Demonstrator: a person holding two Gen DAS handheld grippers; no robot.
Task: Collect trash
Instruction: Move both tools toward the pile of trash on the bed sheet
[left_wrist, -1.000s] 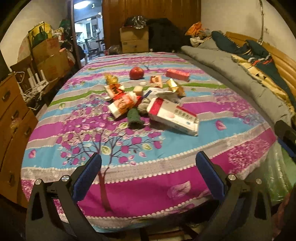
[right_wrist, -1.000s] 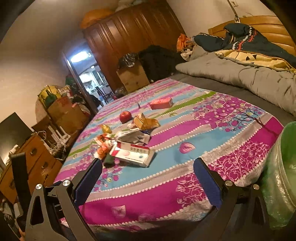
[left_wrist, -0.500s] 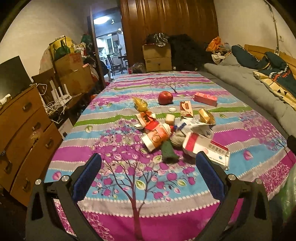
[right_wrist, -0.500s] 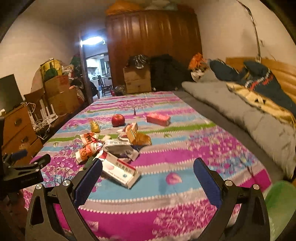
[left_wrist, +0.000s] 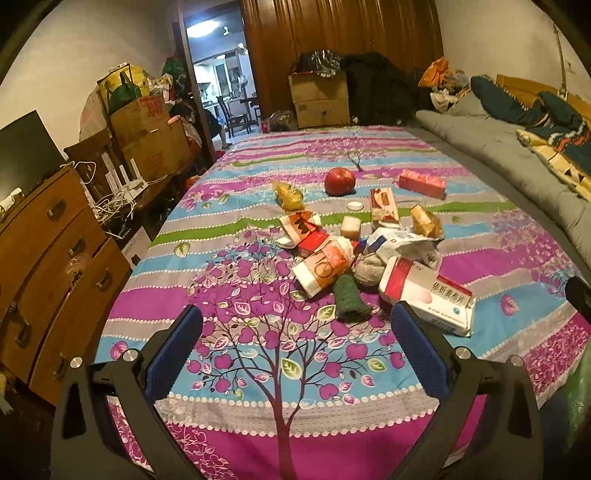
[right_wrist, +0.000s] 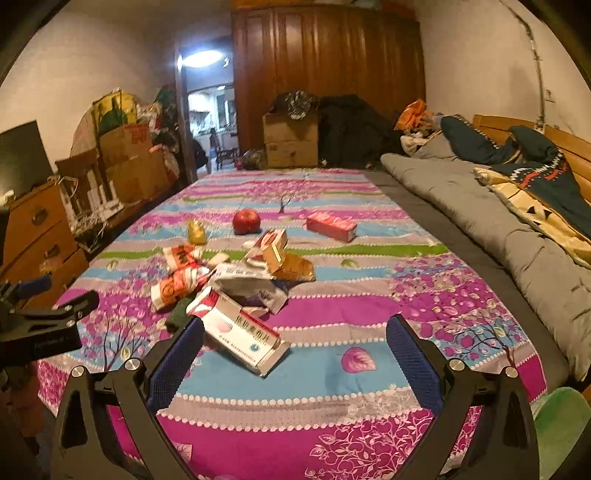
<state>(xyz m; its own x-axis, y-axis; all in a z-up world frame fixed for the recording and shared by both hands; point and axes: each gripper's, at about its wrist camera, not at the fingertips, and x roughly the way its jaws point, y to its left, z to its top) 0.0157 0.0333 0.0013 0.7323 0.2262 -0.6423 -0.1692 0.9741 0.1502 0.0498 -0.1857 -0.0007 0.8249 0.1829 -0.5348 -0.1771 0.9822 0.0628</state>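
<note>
The floral bedsheet (left_wrist: 229, 258) carries the trash pile. The red-and-white medicine box (left_wrist: 428, 295) lies at the pile's near edge; beside it lie a crumpled white bag (left_wrist: 402, 243), an orange-and-white wrapper (left_wrist: 325, 266) and a dark green rolled cloth (left_wrist: 349, 297). The red apple (left_wrist: 340, 181) sits beyond the pile. Left gripper (left_wrist: 295, 350) and right gripper (right_wrist: 293, 354) hover over the sheet's near edge, jaws spread wide, holding nothing.
</note>
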